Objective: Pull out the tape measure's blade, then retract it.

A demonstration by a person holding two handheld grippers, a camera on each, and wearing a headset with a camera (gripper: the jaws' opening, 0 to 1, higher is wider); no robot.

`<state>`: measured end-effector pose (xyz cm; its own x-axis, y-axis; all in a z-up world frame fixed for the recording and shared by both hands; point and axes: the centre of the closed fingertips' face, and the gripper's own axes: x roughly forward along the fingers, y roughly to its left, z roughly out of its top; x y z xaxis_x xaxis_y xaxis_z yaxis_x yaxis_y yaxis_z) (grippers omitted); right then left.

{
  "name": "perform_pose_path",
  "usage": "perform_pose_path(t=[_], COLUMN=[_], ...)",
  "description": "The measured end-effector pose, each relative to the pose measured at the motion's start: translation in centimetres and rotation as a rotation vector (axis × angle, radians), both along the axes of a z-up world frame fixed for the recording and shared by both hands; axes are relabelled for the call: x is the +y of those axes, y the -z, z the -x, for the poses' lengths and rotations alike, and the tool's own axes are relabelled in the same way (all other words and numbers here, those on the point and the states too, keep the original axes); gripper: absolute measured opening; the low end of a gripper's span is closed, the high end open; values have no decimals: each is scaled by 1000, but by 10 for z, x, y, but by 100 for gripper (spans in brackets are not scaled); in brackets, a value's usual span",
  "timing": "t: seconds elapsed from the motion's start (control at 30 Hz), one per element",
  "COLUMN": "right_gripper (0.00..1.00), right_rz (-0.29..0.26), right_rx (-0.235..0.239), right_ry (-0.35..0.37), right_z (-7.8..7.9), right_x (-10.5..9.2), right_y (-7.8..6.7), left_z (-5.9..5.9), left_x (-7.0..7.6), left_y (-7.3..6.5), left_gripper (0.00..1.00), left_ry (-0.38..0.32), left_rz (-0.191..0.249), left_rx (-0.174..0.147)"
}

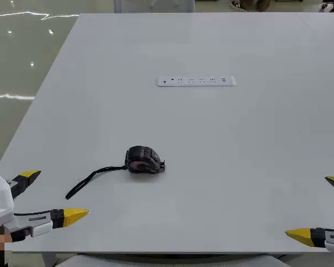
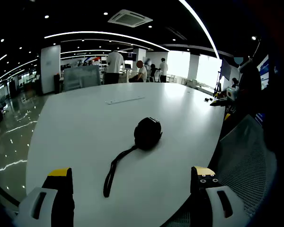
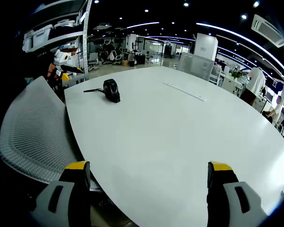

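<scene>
A black tape measure [image 1: 144,160] lies on the white table [image 1: 222,139], its black wrist strap [image 1: 92,181] trailing to the left. No blade is drawn out. My left gripper [image 1: 51,194] hovers at the table's near left corner, open, a short way from the strap's end. From the left gripper view, the tape measure [image 2: 147,133] and strap [image 2: 114,169] lie ahead between its yellow-tipped fingers [image 2: 60,174]. My right gripper [image 1: 317,208] is open at the near right edge, far from the tape measure [image 3: 111,89], which lies distant in its view.
A white power strip [image 1: 196,81] is set flush in the table's far middle. A grey mesh chair [image 3: 33,137] stands at the near edge. People stand far off in the left gripper view's background [image 2: 116,66].
</scene>
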<state>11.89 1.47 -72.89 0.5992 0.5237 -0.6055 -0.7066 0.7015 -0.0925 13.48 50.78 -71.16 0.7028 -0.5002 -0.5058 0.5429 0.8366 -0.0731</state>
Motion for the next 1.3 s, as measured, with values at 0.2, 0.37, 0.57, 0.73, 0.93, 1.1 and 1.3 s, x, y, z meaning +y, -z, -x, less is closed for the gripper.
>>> perform_pose_path(t=[0.2, 0.37, 0.57, 0.73, 0.93, 1.1, 1.3], right_gripper=[100, 100, 100, 100, 100, 100, 100], right_rz=[-20, -19, -3, -5, -9, -11, 2], right_rx=[-5, -9, -12, -6, 4, 2, -3], right_ry=[-13, -23, -24, -36, -43, -55, -128], right_z=[-4, -6, -11, -11, -11, -16, -32], right_x=[7, 11, 11, 13, 13, 16, 36], right_y=[3, 1, 1, 2, 3, -2, -5], left_z=[1, 0, 3, 3, 5, 3, -18], left_x=[3, 5, 4, 5, 6, 1, -12], left_y=[-1, -1, -2, -1, 4, 11, 20], left_gripper=[100, 98, 98, 100, 100, 100, 100], left_ry=[-14, -23, -21, -20, -8, 44, 188], left_rz=[8, 3, 17, -3, -20, -61, -196], left_rx=[2, 0, 9, 5, 24, 44, 71])
